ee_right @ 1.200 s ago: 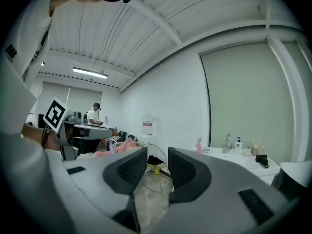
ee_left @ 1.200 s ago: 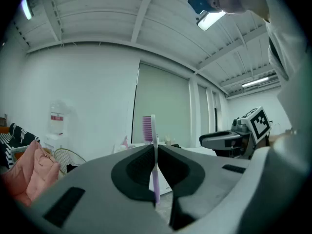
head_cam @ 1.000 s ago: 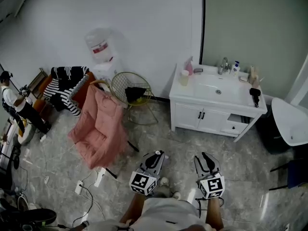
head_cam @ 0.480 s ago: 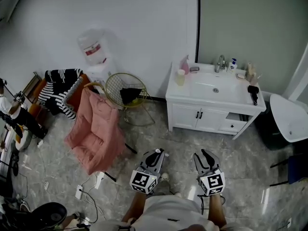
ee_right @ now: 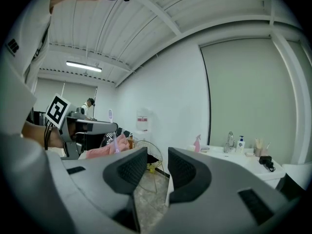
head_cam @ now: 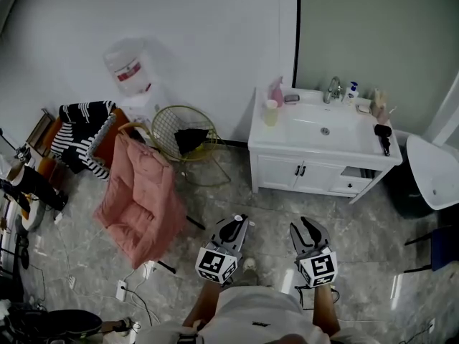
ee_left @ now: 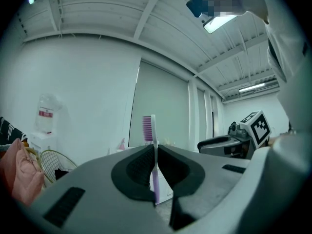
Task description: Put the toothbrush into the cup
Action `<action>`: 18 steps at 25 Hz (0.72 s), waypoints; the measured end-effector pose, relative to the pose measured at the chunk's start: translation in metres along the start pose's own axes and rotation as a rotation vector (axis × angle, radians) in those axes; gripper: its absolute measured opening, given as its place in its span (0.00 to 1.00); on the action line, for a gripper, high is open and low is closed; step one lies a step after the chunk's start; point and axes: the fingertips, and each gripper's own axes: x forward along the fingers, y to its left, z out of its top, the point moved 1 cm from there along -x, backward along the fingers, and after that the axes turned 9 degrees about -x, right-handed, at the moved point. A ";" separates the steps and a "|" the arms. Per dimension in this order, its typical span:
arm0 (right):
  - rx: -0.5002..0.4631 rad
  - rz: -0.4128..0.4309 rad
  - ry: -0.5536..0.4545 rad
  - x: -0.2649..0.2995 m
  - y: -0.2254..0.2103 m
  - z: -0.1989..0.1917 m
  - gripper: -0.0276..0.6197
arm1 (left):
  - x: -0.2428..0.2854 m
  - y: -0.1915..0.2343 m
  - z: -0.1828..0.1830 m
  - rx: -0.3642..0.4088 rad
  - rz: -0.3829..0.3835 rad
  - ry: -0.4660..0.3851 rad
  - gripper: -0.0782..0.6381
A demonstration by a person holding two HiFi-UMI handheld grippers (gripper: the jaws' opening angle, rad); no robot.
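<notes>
A purple-bristled toothbrush (ee_left: 153, 150) stands upright, pinched between the pads of my left gripper (ee_left: 155, 165), which is shut on its handle. In the head view that gripper (head_cam: 235, 223) is held level over the floor, well short of the vanity. A pale cup (head_cam: 270, 112) stands on the left end of the vanity top. Beside the left one, my right gripper (head_cam: 307, 224) points at the vanity. Its jaws (ee_right: 157, 172) stand apart with nothing between them. From the right gripper view the left gripper (ee_right: 90, 127) and its toothbrush (ee_right: 115, 143) show at the left.
A white vanity (head_cam: 308, 174) with a basin carries a pink spray bottle (head_cam: 277, 92), a tap (head_cam: 333, 89), bottles and a black hair dryer (head_cam: 384, 136). On the left are a pink jacket on a chair (head_cam: 140, 196), a wire chair (head_cam: 188, 138), a water dispenser (head_cam: 129, 70) and floor cables (head_cam: 129, 287).
Both grippers sit slightly lower in the head view, poses unchanged, the toothbrush still gripped. The room has shifted a little as the wearer walks. The person at far left has slid toward the edge.
</notes>
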 end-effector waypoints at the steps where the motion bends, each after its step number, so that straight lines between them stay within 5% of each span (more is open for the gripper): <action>1: 0.001 0.000 0.004 0.007 -0.001 0.000 0.27 | 0.004 0.006 0.002 -0.001 -0.002 0.000 0.17; 18: 0.011 -0.046 0.025 0.104 -0.013 0.011 0.27 | 0.060 0.090 0.016 0.007 -0.062 0.016 0.17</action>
